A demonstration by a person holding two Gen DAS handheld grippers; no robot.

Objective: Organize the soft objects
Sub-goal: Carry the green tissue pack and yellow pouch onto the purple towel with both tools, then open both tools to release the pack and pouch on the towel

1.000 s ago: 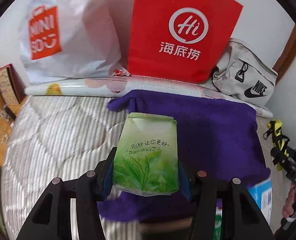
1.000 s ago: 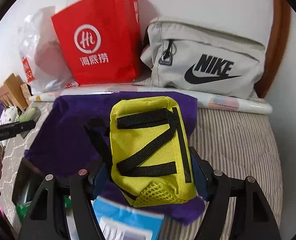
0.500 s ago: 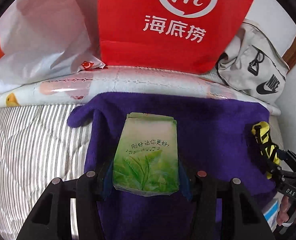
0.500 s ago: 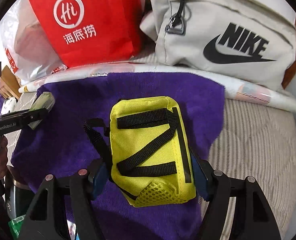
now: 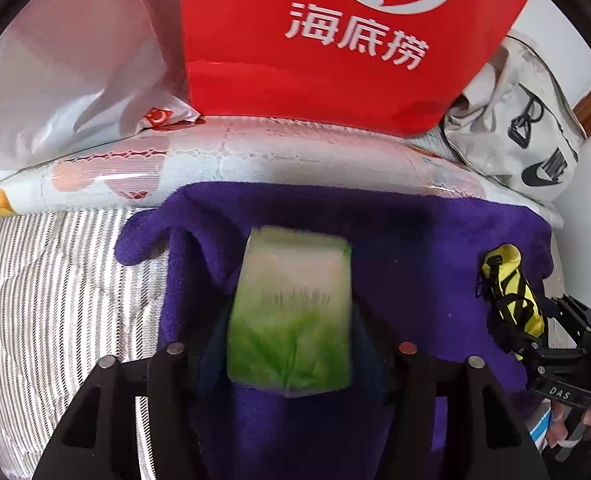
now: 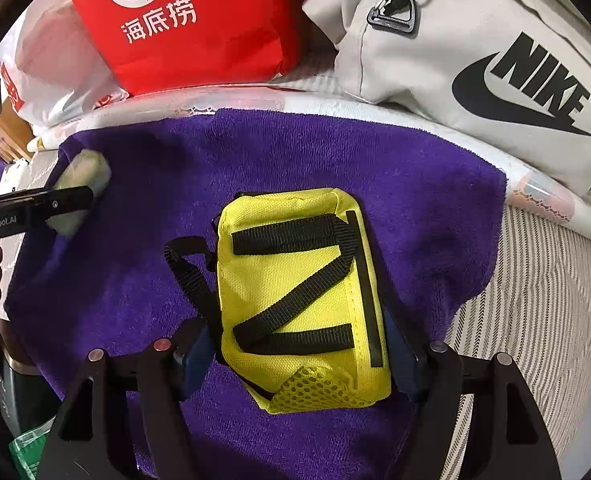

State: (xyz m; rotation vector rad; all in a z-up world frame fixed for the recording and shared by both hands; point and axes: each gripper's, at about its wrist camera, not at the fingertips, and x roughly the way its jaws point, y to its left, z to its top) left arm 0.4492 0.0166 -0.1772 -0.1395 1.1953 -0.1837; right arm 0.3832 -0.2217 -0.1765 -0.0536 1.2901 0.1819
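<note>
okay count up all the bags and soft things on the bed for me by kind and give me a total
Bags standing at the back: 3, the red paper bag, white plastic bag, grey Nike bag
Pouches: 1, the yellow pouch
Tissue packs: 1, the green tissue pack
Towels: 1, the purple towel
Total: 6

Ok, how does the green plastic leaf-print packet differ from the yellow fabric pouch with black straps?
The green plastic packet is smooth with a leaf print; the yellow fabric pouch is woven, crossed by black straps, with a mesh corner. The packet shows blurred in its wrist view; the pouch is sharp in its own. Both are over the purple towel.
</note>
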